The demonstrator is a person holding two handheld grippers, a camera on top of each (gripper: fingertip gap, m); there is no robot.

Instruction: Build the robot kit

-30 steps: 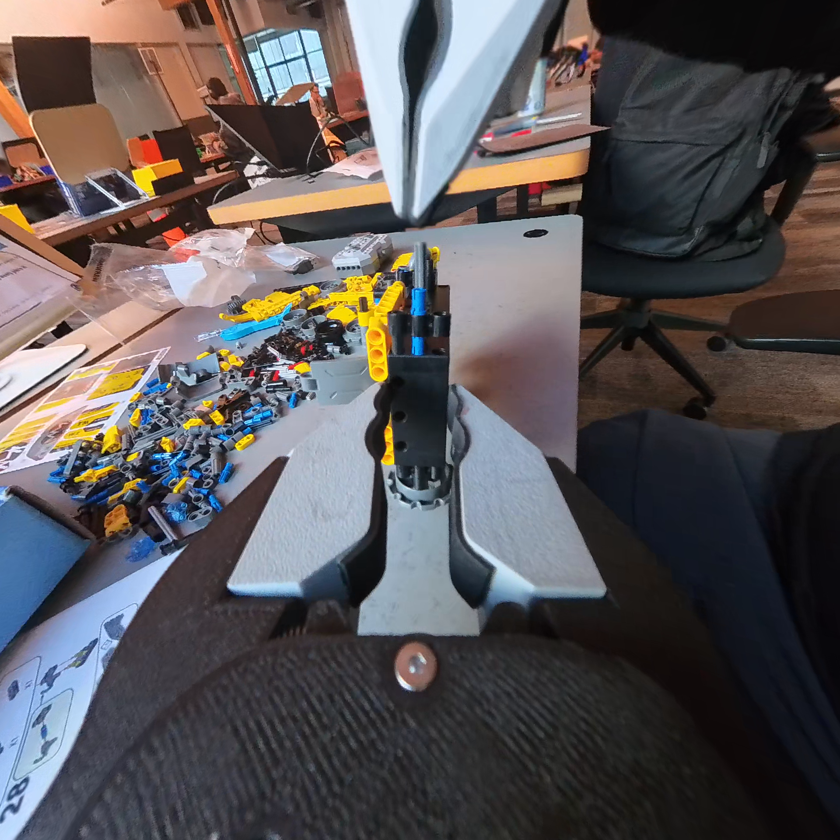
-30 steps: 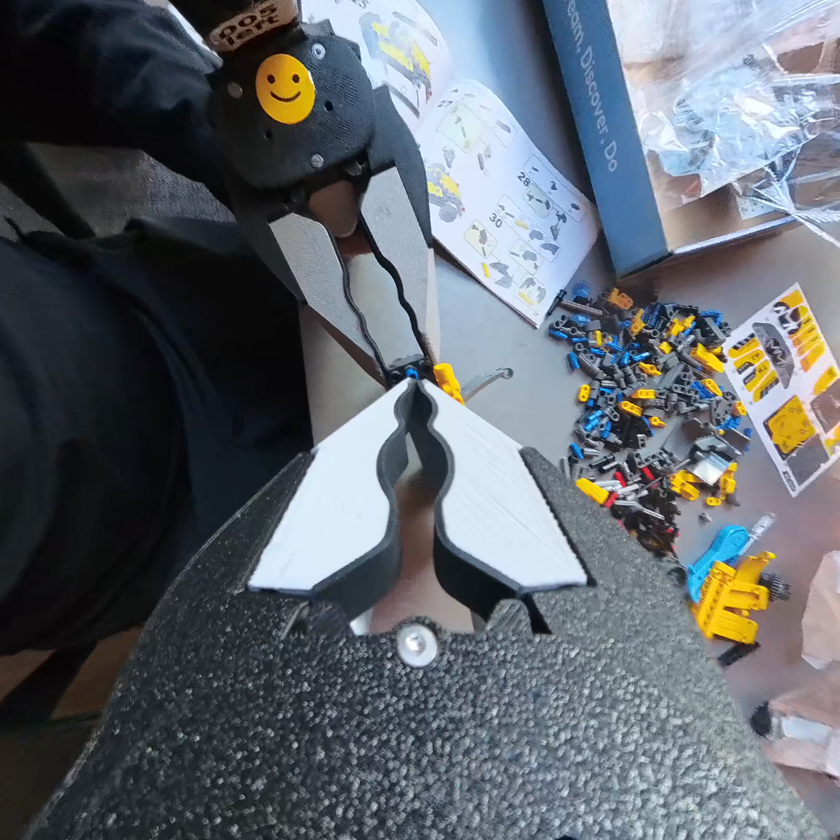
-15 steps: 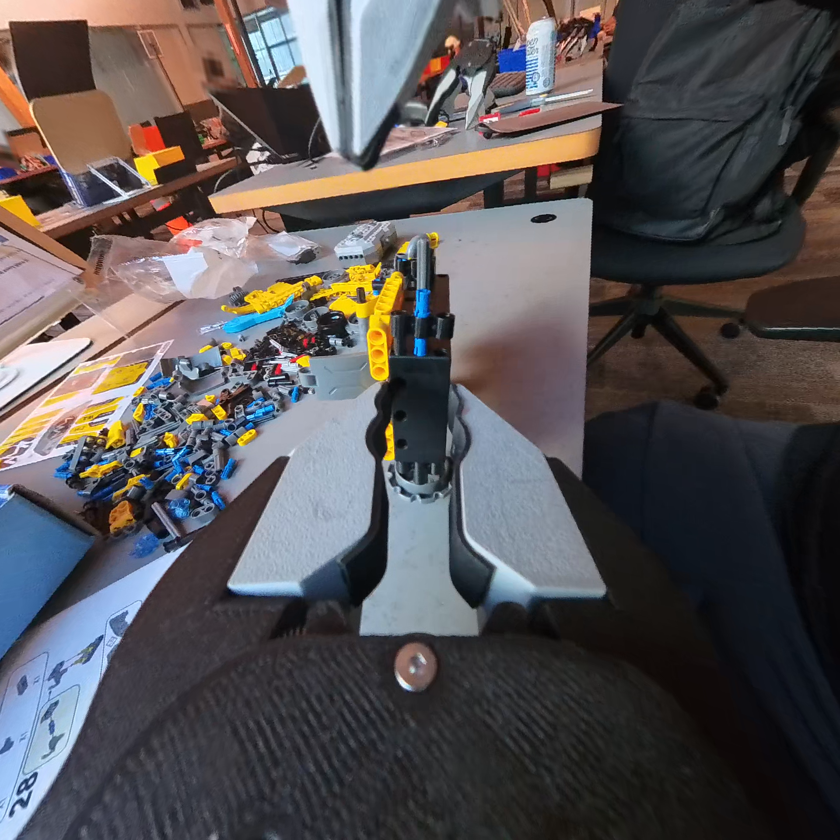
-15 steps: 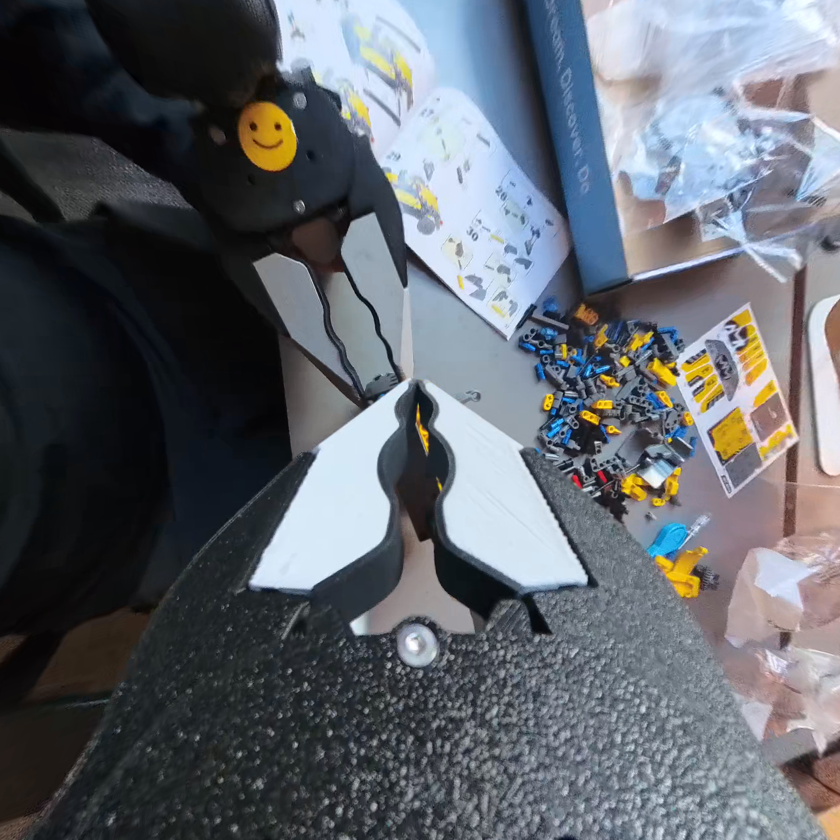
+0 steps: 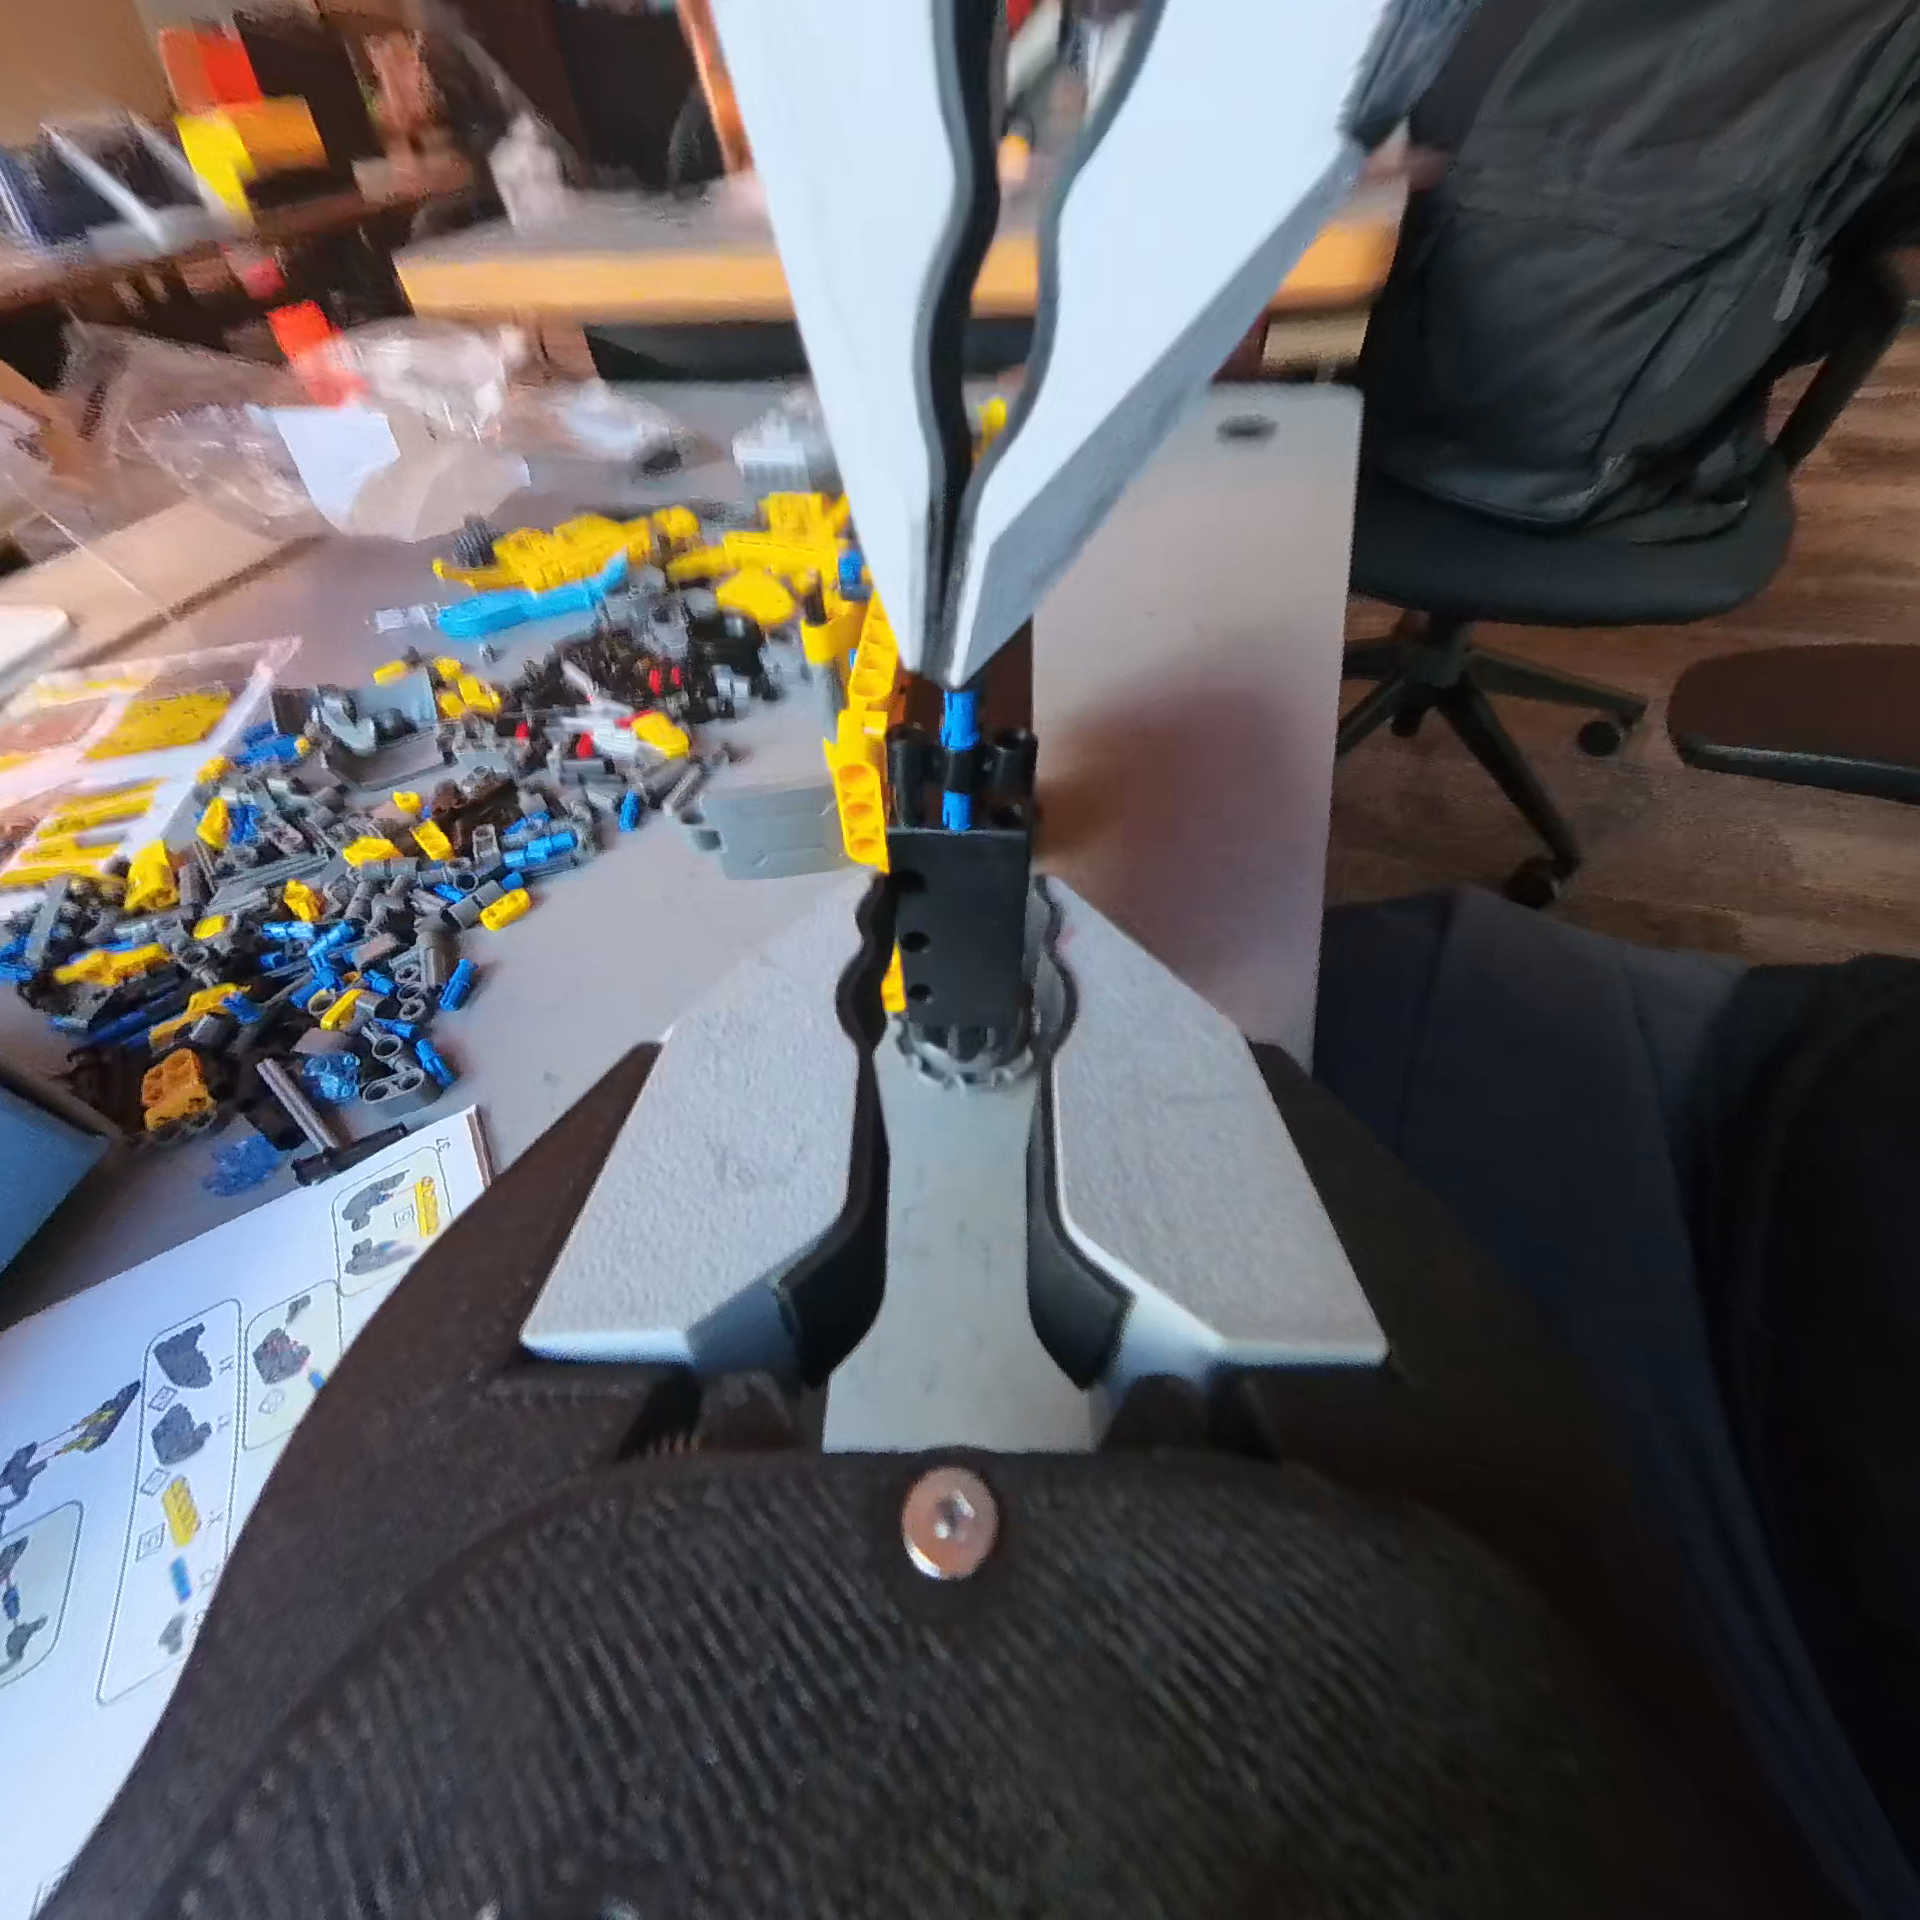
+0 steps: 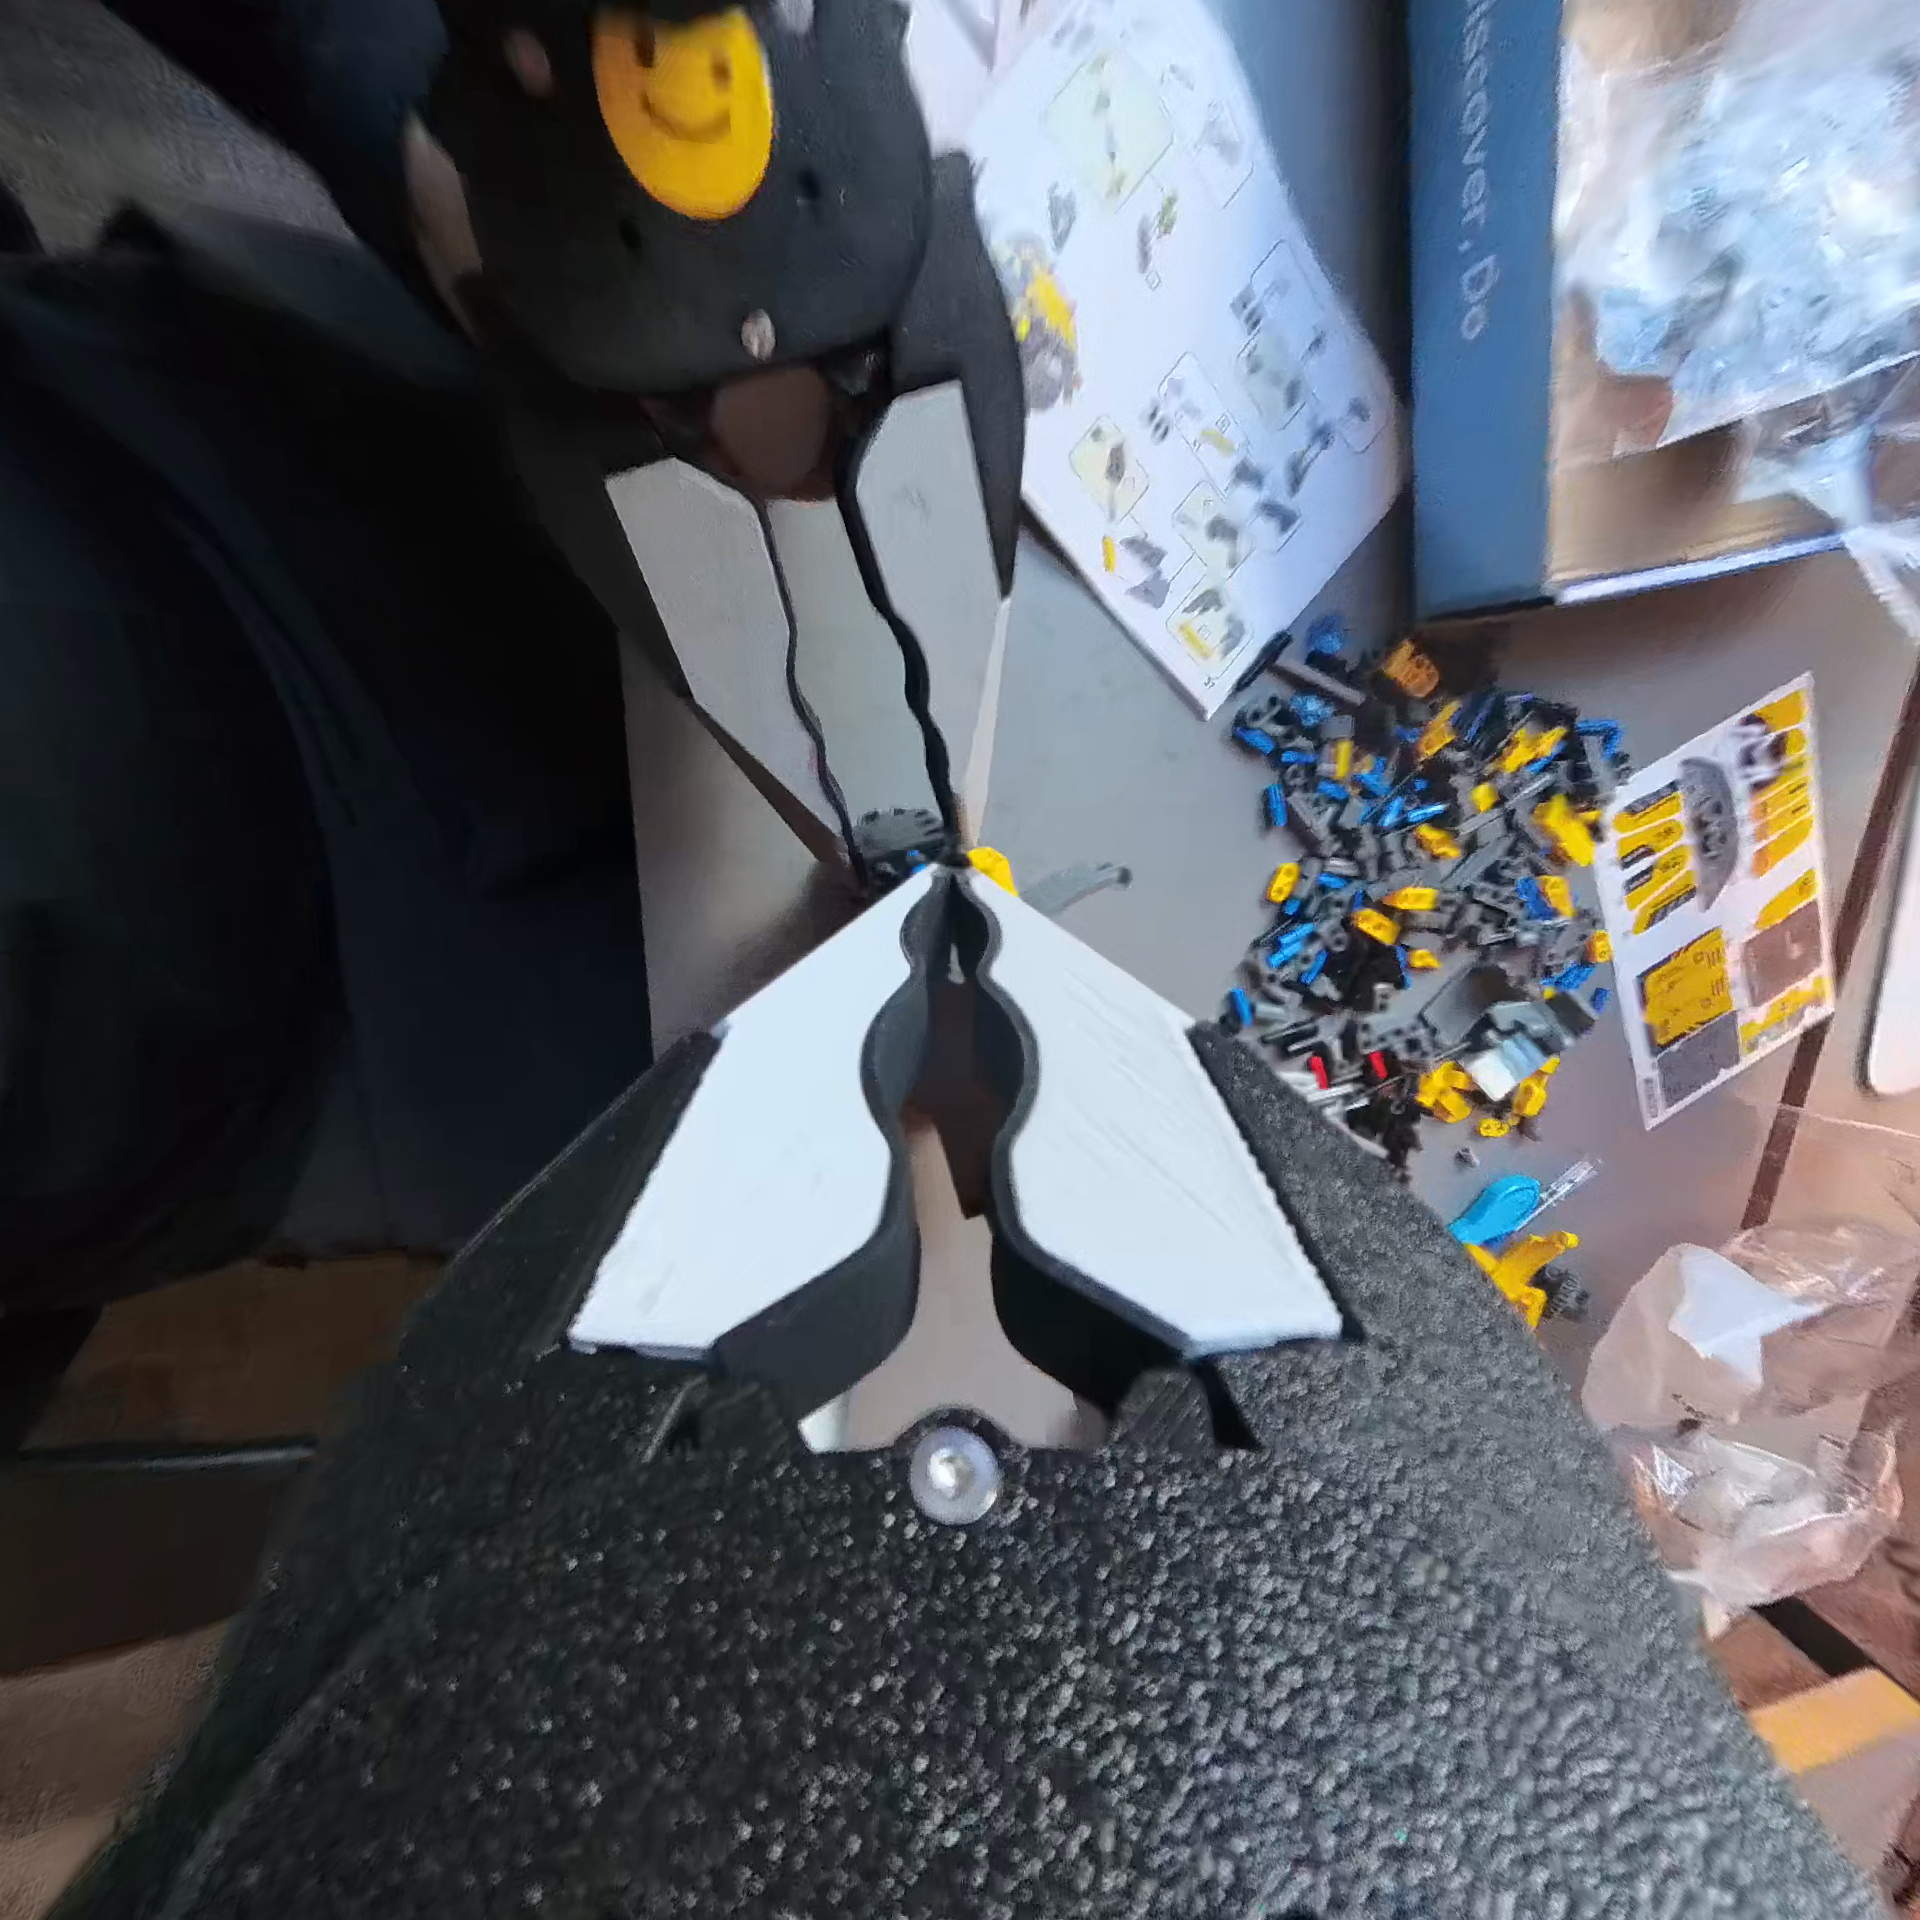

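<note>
My left gripper (image 5: 956, 909) is shut on a small black and yellow brick assembly (image 5: 961, 831) and holds it upright above the near table edge. A blue pin (image 5: 958, 717) stands on the assembly's top. My right gripper (image 5: 943, 670) comes down from above with its tips pinched together on the grey axle over that pin, which hides the axle. In the right wrist view my right gripper (image 6: 951, 878) meets the assembly (image 6: 891, 831), held by the left gripper (image 6: 904, 842) with a yellow smiley disc.
A pile of loose blue, yellow, grey and black pieces (image 5: 312, 935) lies left on the grey table (image 5: 1195, 727). An instruction booklet (image 6: 1195, 364), a blue box (image 6: 1475, 312), a sticker sheet (image 6: 1725, 904) and plastic bags (image 6: 1745, 1403) surround it. An office chair with a backpack (image 5: 1610, 312) stands right. Left tips to right tips: about 6 cm.
My right gripper drew away up and left, then came back down onto the top of the assembly and shut on its axle. The left gripper kept its hold and barely moved.
</note>
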